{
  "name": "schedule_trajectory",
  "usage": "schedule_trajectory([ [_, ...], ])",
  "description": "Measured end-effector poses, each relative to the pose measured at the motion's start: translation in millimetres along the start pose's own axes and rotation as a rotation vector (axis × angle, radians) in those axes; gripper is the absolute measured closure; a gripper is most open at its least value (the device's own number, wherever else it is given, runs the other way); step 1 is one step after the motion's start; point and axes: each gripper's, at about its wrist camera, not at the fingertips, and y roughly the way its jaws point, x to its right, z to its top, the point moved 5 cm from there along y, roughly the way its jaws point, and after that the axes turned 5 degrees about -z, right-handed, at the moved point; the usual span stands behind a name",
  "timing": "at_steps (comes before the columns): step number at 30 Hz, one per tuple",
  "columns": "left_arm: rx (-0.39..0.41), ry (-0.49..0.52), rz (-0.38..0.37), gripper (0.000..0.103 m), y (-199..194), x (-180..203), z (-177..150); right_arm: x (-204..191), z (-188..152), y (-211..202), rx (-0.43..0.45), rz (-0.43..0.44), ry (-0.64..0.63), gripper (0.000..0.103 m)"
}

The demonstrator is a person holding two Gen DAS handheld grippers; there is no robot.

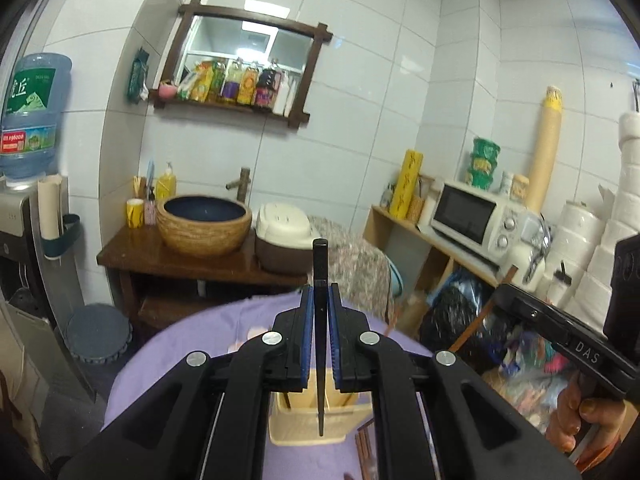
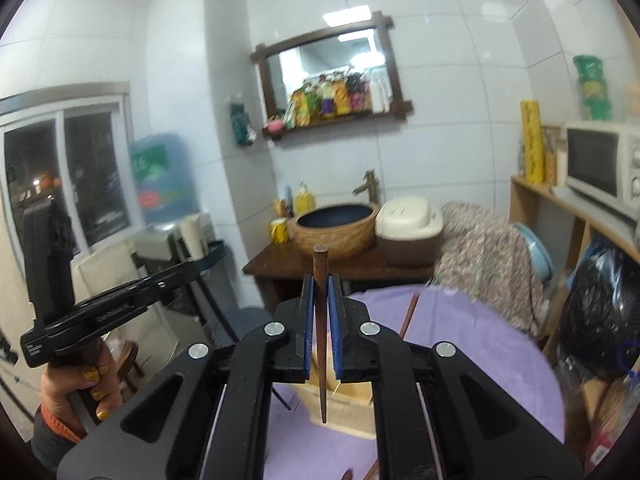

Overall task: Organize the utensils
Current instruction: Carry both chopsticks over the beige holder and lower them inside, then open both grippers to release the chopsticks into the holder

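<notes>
My left gripper [image 1: 320,300] is shut on a black chopstick [image 1: 320,264], held upright with its thin tip down over a beige utensil holder [image 1: 308,424] on the purple tablecloth [image 1: 168,364]. My right gripper [image 2: 320,292] is shut on a brown wooden chopstick [image 2: 320,268], also upright, tip over the same holder [image 2: 344,412]. The right gripper's body [image 1: 560,340] shows at the right of the left wrist view, the left gripper's body [image 2: 100,308] at the left of the right wrist view. More brown chopsticks [image 1: 366,448] lie on the cloth beside the holder.
Behind the round table [image 2: 480,344] stand a wooden washstand [image 1: 180,260] with a basin [image 1: 204,220], a rice cooker [image 1: 280,236], a microwave [image 1: 472,216] on a shelf, a water dispenser [image 1: 28,120] and stacked paper rolls [image 1: 600,232]. A brown chopstick [image 2: 410,316] lies on the cloth's far edge.
</notes>
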Motion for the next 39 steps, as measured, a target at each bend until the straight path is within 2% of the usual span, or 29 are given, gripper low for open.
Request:
schedule_trajectory([
  [3,0.009,-0.027,0.017,0.094,20.0,-5.2,12.5,11.4,15.1,11.7,0.028,-0.039,0.021,0.095],
  [7,-0.004,-0.045,0.049,0.094,47.9,-14.1,2.8,24.6,8.3,35.0,0.018,-0.075,0.040,0.095],
  [9,-0.018,-0.049,0.061,0.094,58.3,-17.5,-4.3,30.9,-2.7,49.8,-0.001,-0.086,0.051,0.095],
  [15,-0.103,-0.083,0.102,0.094,91.8,-38.3,-54.0,44.7,-49.5,90.0,-0.069,-0.100,0.090,0.095],
  [22,-0.184,-0.124,0.112,0.094,110.4,-58.8,-90.9,64.3,-90.5,116.7,-0.146,-0.107,0.168,0.095],
  [28,-0.220,-0.145,0.112,0.094,119.8,-66.5,-105.9,79.3,-94.8,120.2,-0.144,-0.116,0.210,0.095],
  [32,-0.223,-0.149,0.122,0.093,119.6,-68.6,-107.5,81.7,-97.3,121.8,-0.139,-0.133,0.183,0.094],
  [33,-0.227,-0.146,0.121,0.086,119.9,-68.1,-107.7,82.6,-99.0,122.9,-0.146,-0.133,0.181,0.093],
  [34,-0.225,-0.149,0.119,0.071,118.4,-67.6,-107.1,84.0,-100.9,123.2,-0.148,-0.139,0.182,0.085],
  [35,-0.219,-0.154,0.117,0.063,116.3,-67.1,-107.0,84.8,-102.3,122.8,-0.149,-0.143,0.184,0.077],
  [36,-0.209,-0.162,0.110,0.052,111.3,-66.8,-106.4,86.6,-104.8,121.1,-0.145,-0.146,0.194,0.059],
  [37,-0.200,-0.165,0.104,0.049,107.5,-65.7,-106.3,88.1,-106.4,118.9,-0.137,-0.148,0.203,0.052],
  [39,-0.190,-0.150,0.103,0.045,98.7,-62.4,-107.4,90.8,-109.8,113.4,-0.121,-0.164,0.206,0.052],
])
